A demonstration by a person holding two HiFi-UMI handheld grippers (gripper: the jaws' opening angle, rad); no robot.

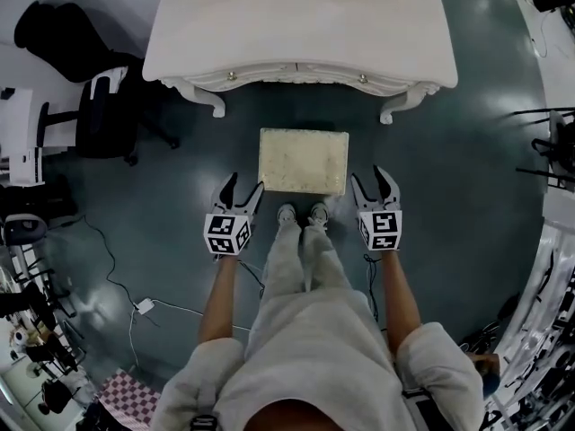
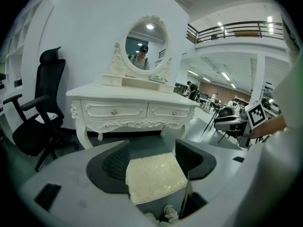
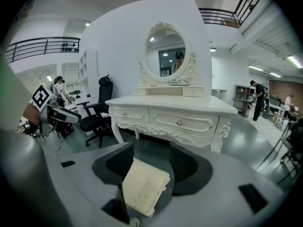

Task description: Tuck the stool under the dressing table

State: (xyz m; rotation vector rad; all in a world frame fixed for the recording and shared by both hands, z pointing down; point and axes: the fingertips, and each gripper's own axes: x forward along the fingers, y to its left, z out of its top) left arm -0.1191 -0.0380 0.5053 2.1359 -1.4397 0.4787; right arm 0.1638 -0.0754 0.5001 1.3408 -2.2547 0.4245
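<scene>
A stool with a cream cushion (image 1: 304, 161) stands on the floor just in front of the white dressing table (image 1: 301, 34), close to my feet (image 1: 301, 214). My left gripper (image 1: 244, 185) hangs open at the stool's near left corner, and my right gripper (image 1: 370, 178) hangs open at its near right corner. Neither touches the stool. In the left gripper view the cushion (image 2: 154, 176) shows below and between the open jaws of the left gripper (image 2: 152, 157), with the table (image 2: 132, 110) beyond. The right gripper view shows the cushion (image 3: 143, 186) below the open right gripper (image 3: 150, 162).
A black office chair (image 1: 103, 115) stands left of the table. A cable with a white adapter (image 1: 144, 306) lies on the floor at the left. Stands and gear (image 1: 557, 151) line the right side. An oval mirror (image 2: 147, 44) tops the table.
</scene>
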